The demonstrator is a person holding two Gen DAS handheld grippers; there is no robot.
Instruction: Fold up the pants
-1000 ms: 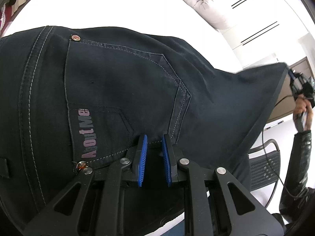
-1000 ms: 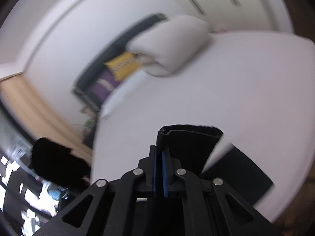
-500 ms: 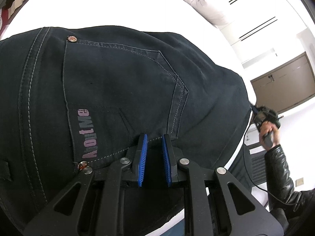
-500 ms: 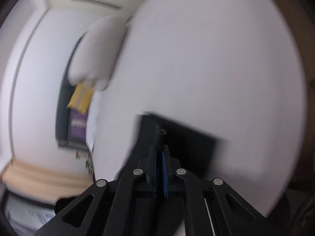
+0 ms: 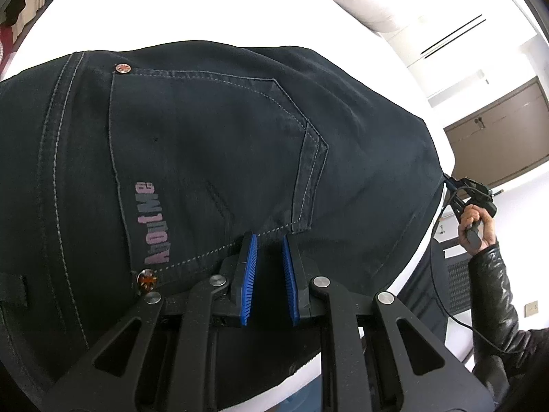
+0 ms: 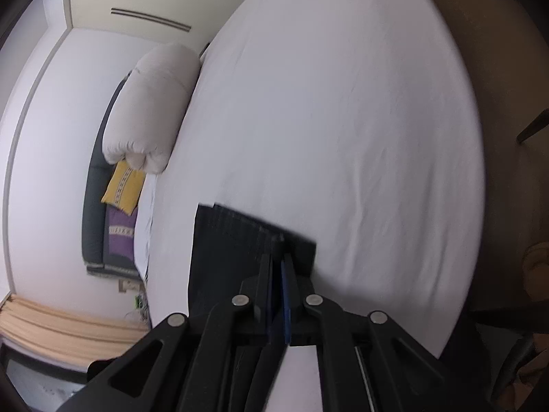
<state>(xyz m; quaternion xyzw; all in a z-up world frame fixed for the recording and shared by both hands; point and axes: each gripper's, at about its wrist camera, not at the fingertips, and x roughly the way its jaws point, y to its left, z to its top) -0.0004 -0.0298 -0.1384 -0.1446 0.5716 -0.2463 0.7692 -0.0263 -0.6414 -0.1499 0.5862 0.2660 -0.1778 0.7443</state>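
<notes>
The left hand-held gripper (image 5: 269,261) sat lowest in its own view, its blue pads (image 5: 247,285) drawn near each other and pinching a fold of the pants (image 5: 206,158) right at the lower seam of the back pocket (image 5: 212,144). The dark pants lay spread over the white bed (image 5: 171,7), seat side up. Beside the pads, the printed lettering (image 5: 152,223) ran along the pocket's edge, with a copper rivet (image 5: 147,279) at its near corner and a second rivet (image 5: 123,68) at the far one. Past the pocket, at the pants' outer edge, the right hand-held gripper (image 5: 449,185) met the cloth — a hand (image 5: 477,223) in a dark glossy sleeve (image 5: 494,295) held its grip.

In the right wrist view the right hand-held gripper (image 6: 278,250) had its pads pressed together on the hem end of a pant leg (image 6: 233,240), which lay flat on the bed (image 6: 343,120). Beyond the pants, at the bed's far end, a rolled white duvet (image 6: 154,110) rested — behind it, a yellow cushion (image 6: 123,185) and a purple one (image 6: 118,237) lay against a dark headboard (image 6: 94,206).
</notes>
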